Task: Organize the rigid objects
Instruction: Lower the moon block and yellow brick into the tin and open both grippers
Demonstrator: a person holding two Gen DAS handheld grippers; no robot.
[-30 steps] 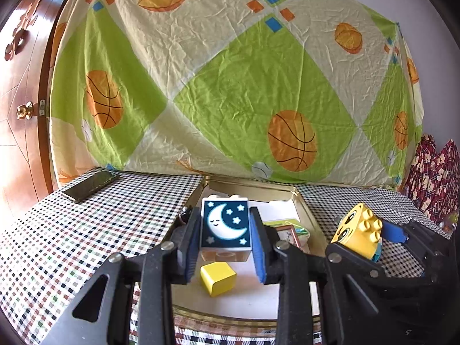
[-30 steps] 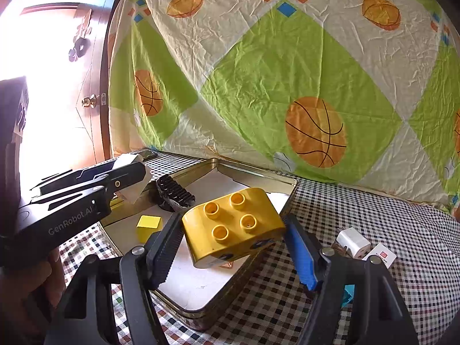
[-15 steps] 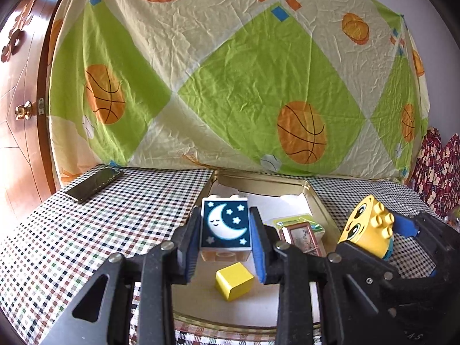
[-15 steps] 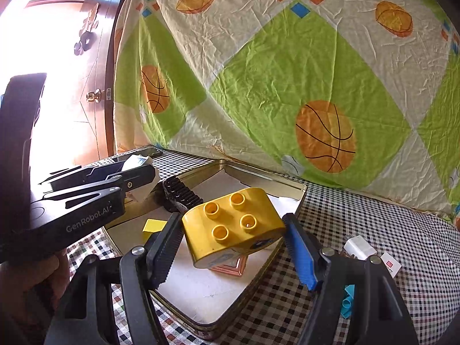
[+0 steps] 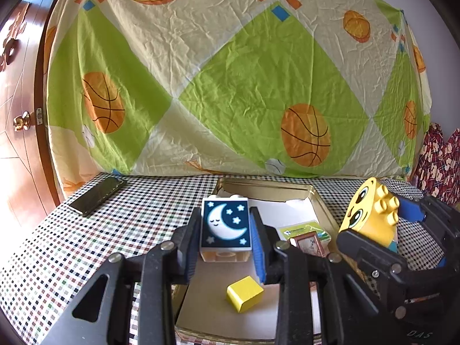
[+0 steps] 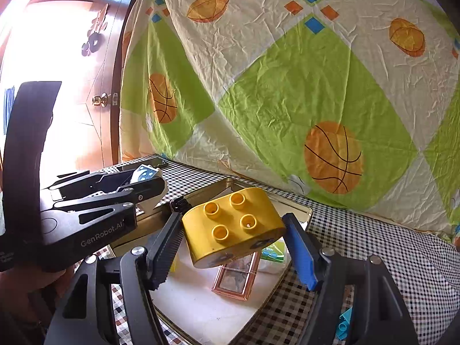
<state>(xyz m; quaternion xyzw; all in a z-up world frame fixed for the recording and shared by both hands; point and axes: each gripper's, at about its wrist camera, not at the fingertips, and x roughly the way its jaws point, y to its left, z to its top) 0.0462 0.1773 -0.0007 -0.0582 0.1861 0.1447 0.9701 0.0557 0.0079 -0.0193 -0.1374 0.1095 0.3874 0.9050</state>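
The left claw [image 5: 225, 234] is gripping a moon-and-stars block [image 5: 225, 225] between its two fingers, closed tight on its sides, and holding it up over the near end of the metal tin [image 5: 313, 194]. The right claw [image 6: 234, 243] is clamping a yellow studded block [image 6: 234, 225], studs facing up in its own view, and it is hanging over the tin's right-hand rim. Seen from the left side, that yellow block is showing a cartoon face. Down in the tin a small yellow cube [image 5: 244, 293] is lying on the pale floor, and further back a copper-framed picture [image 6: 237, 276] is resting beside a green-and-white packet [image 5: 304, 228]. The tin is sitting on the bench, which is wearing a checked cloth [image 5: 115, 230]. A dark phone [image 5: 97, 195] is lying well off to the left, near the basketball-print sheet [image 5: 230, 86].
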